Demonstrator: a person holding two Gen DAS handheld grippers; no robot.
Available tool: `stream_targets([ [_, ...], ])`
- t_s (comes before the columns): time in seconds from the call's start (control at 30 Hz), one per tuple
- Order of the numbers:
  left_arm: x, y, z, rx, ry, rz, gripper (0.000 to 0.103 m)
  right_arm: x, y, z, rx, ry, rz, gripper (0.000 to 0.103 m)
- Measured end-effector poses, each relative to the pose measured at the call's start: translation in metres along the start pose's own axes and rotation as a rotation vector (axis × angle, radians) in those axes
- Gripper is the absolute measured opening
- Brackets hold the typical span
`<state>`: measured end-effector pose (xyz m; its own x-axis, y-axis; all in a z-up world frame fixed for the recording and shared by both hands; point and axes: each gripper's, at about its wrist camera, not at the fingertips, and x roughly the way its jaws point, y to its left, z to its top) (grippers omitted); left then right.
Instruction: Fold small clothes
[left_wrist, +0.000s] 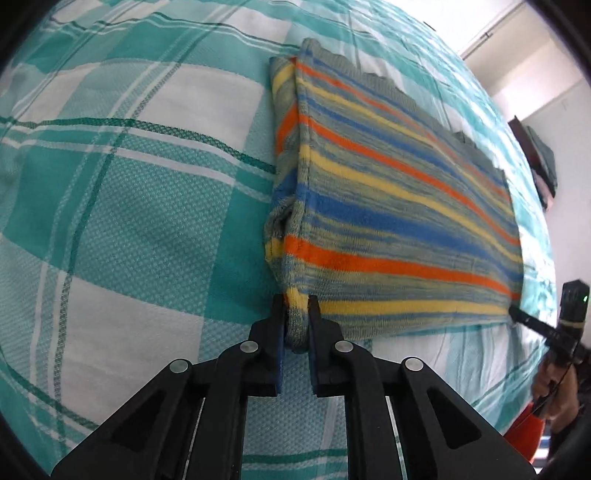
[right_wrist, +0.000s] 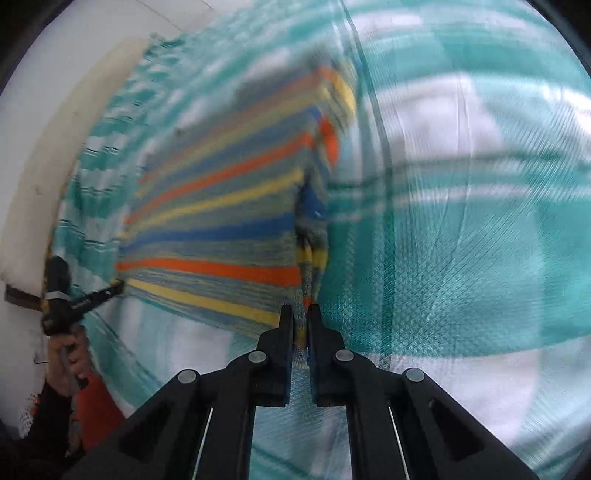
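Observation:
A small knitted garment (left_wrist: 388, 206) in grey-green with orange, yellow and blue stripes lies folded flat on the bed. My left gripper (left_wrist: 298, 306) is shut on its near left corner, with a roll of fabric pinched between the pads. At the garment's near right corner the right gripper (left_wrist: 515, 314) shows as a thin black tip touching the edge. In the blurred right wrist view, my right gripper (right_wrist: 301, 314) is shut on the garment's (right_wrist: 221, 221) near right corner, where a folded strip hangs between the fingers. The left gripper (right_wrist: 116, 286) grips the opposite corner.
A teal and white checked bedsheet (left_wrist: 129, 221) covers the whole surface around the garment. A white wall (left_wrist: 561, 110) with a dark stack of items (left_wrist: 539, 158) lies beyond the bed's far right. A person's hand (left_wrist: 554, 391) with an orange sleeve holds the right gripper.

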<state>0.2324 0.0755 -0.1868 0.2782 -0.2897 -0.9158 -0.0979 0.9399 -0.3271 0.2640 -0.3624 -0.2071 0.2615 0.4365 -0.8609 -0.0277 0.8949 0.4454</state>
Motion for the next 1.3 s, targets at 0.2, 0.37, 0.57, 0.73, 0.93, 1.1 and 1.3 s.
stream_targets([
  [0.2,-0.034,0.011,-0.018,-0.029,-0.106,0.009,0.068,-0.033,0.004,-0.014,-0.018,-0.048,-0.064,0.051],
  [0.37,-0.023,0.01,-0.015,-0.034,-0.13,-0.024,0.067,-0.077,0.042,-0.008,-0.161,-0.127,-0.28,0.052],
  [0.57,-0.017,0.01,-0.013,-0.045,-0.15,0.0,0.066,-0.079,0.099,0.005,-0.258,-0.142,-0.244,0.06],
  [0.73,-0.017,0.015,-0.013,-0.038,-0.154,0.009,0.064,-0.052,0.129,0.006,-0.295,-0.107,-0.232,0.06],
  [0.93,-0.017,0.013,-0.011,0.008,-0.153,0.042,0.062,-0.031,0.159,0.009,-0.34,-0.088,-0.219,0.06],
  [1.1,-0.018,0.01,-0.01,-0.005,-0.167,0.0,0.06,-0.008,0.197,0.027,-0.419,-0.067,-0.233,0.06],
  [1.3,-0.008,0.007,-0.003,-0.036,-0.162,-0.07,0.023,0.04,0.269,0.069,-0.528,-0.037,-0.224,0.06],
])
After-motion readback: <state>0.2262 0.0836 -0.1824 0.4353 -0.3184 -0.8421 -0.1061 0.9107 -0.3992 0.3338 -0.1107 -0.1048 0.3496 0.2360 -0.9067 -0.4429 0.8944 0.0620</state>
